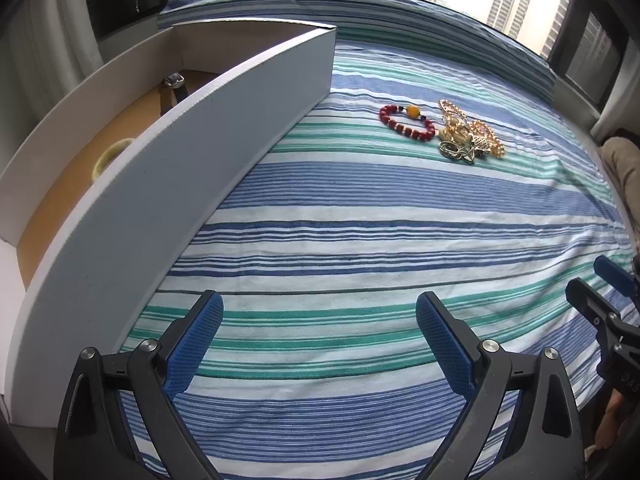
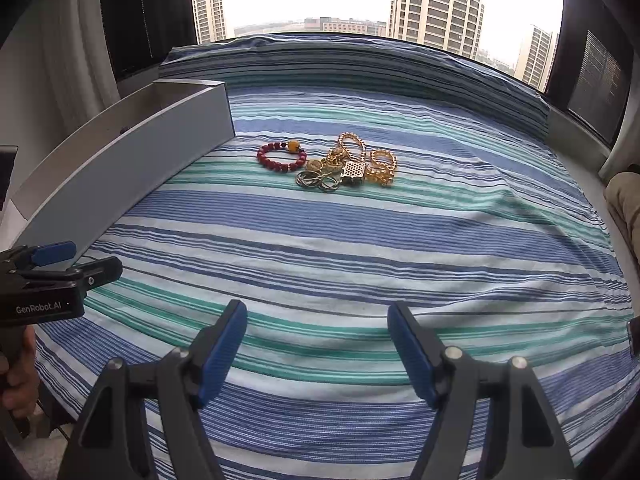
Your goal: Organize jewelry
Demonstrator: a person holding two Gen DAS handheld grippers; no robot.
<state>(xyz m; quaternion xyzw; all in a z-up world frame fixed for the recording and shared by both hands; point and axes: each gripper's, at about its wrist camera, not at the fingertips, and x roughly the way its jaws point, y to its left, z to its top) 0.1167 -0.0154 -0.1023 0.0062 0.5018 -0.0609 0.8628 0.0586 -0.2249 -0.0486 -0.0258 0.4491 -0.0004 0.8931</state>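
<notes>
A red bead bracelet (image 1: 406, 121) (image 2: 281, 156) with one amber bead lies on the striped bedspread. Beside it on the right sits a tangle of gold chains and rings (image 1: 470, 136) (image 2: 348, 166). A white cardboard box (image 1: 192, 152) (image 2: 120, 164) stands at the left; inside it I see a dark strap watch (image 1: 173, 88) and a pale yellow bangle (image 1: 110, 156). My left gripper (image 1: 320, 312) is open over the near stripes, nothing between its blue pads. My right gripper (image 2: 317, 322) is open too, well short of the jewelry and empty.
The striped bedspread (image 1: 360, 220) (image 2: 360, 240) covers the whole surface up to a window with tower blocks behind. The other gripper shows at each view's edge, the right gripper (image 1: 612, 292) and the left gripper (image 2: 60, 264). A person's beige-clad leg (image 1: 624, 168) rests at the right edge.
</notes>
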